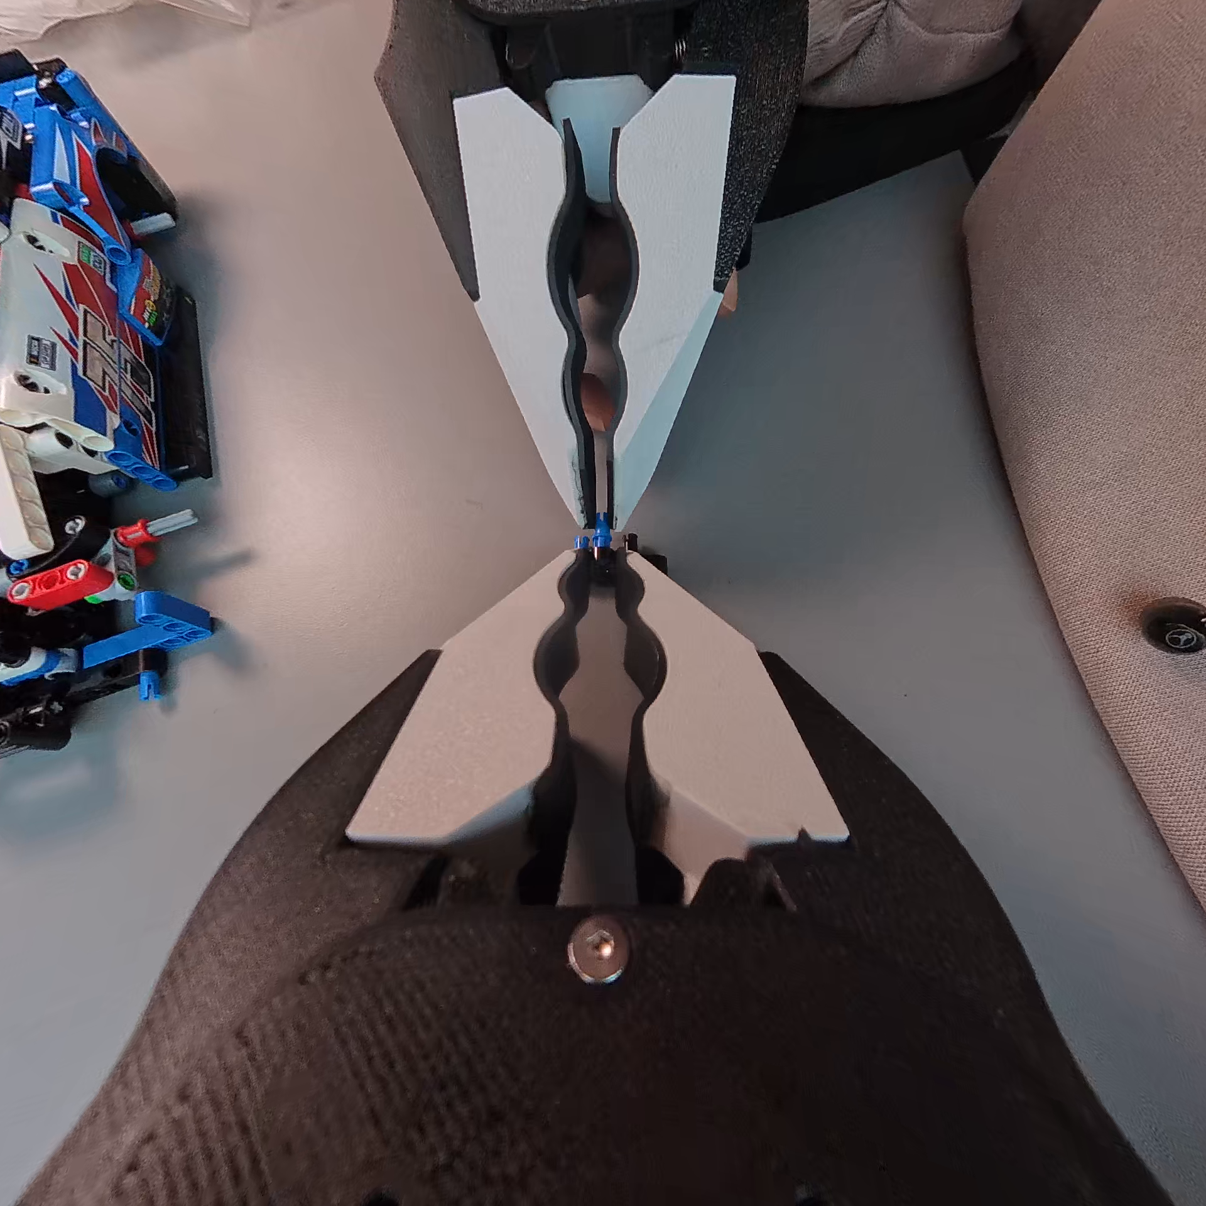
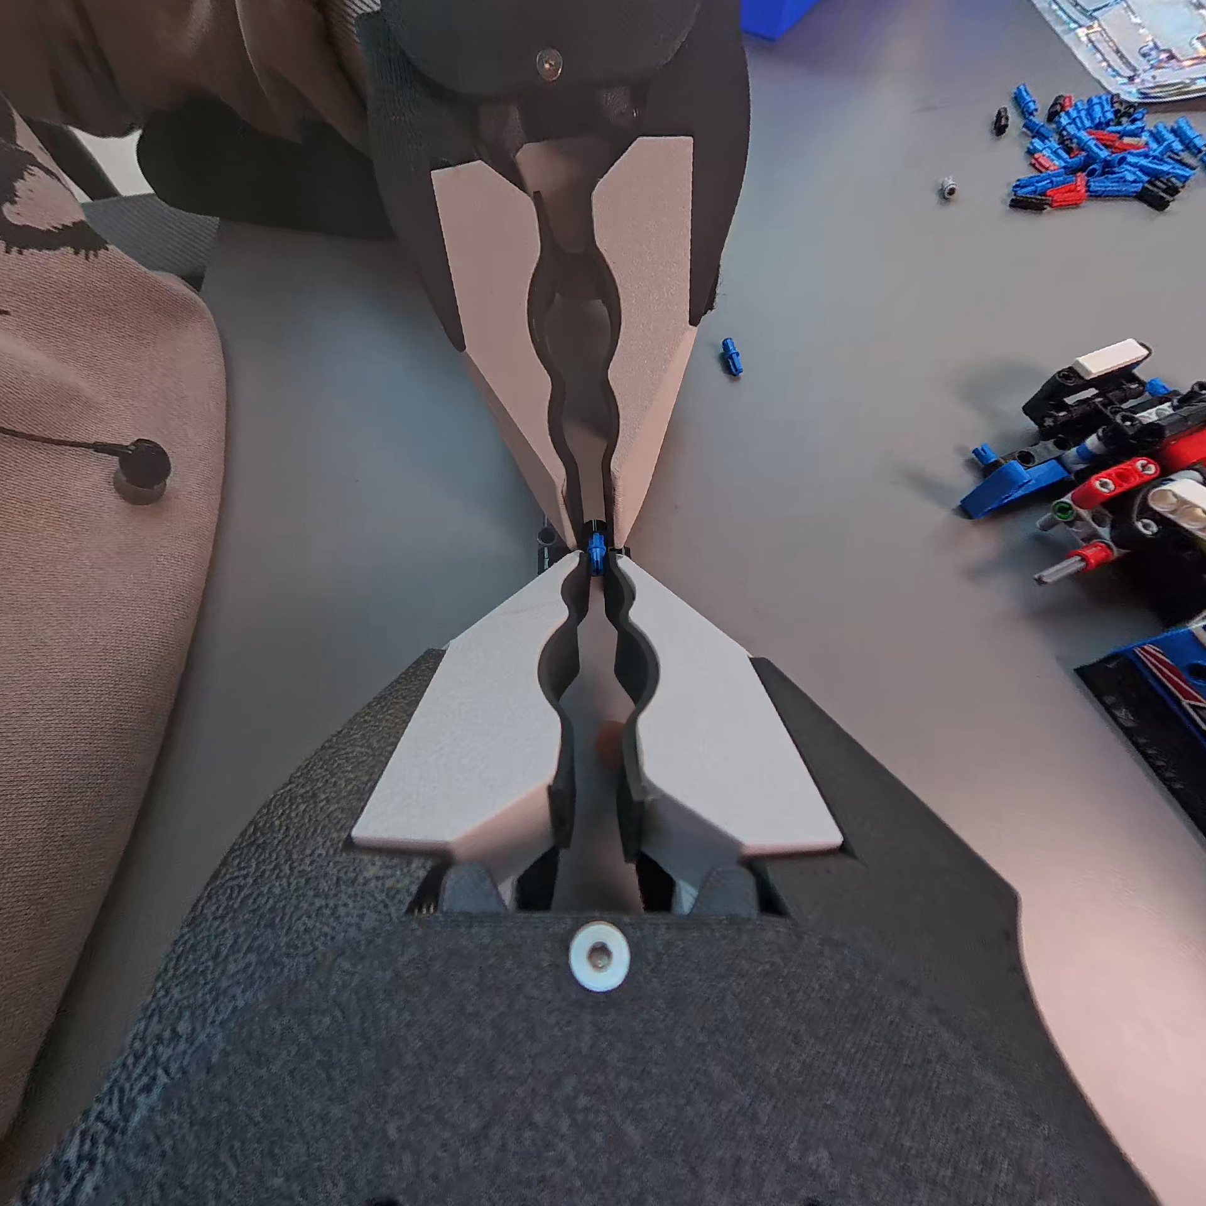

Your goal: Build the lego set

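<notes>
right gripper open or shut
Shut on the blue pin: the right gripper has its jaws pinched together at the tips around it, tip to tip with the left gripper.

A grey table (image 2: 848, 326) meets a person's beige sleeve (image 2: 78, 587).

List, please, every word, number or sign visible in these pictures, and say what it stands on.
Lego car: stickers with large numerals and small logo-like marks on its blue, white and red body; not copied here.
Instruction booklet: print too blurred to read.
Snap button on the sleeve: embossed mark, too small to read.
Nothing else bears writing.
</notes>
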{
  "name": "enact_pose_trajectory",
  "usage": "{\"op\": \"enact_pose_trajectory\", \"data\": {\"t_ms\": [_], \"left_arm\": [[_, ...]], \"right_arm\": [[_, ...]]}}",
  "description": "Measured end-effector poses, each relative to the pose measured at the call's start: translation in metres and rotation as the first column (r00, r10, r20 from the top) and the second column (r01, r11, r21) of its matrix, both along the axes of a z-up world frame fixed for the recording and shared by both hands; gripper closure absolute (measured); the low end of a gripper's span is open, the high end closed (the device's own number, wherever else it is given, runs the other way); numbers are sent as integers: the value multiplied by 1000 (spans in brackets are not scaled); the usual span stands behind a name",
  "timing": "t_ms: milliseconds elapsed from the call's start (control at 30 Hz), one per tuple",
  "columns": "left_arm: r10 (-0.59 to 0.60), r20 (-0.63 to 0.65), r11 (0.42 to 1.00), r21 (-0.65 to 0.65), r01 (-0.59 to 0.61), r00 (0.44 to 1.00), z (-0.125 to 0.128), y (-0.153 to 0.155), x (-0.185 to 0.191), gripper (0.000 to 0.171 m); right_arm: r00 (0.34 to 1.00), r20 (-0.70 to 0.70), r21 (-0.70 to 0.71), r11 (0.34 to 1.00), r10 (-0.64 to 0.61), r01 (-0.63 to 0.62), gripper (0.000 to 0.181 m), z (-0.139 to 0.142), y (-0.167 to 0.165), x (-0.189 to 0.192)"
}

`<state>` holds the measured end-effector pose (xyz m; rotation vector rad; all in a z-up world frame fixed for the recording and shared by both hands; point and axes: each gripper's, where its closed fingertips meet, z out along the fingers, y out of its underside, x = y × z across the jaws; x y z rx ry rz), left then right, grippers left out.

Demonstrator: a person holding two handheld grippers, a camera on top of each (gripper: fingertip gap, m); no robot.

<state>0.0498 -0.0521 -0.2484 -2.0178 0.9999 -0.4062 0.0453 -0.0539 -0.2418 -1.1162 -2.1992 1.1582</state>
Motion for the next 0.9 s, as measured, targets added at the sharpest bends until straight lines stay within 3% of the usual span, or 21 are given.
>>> {"op": "enact_pose_trajectory", "data": {"t_ms": [900], "left_arm": [[-16,18,1000,-9,16,1000,0,0,2,165]], "right_arm": [[1000,-19,21,1000,15,-15,181,3,-2,0]]}}
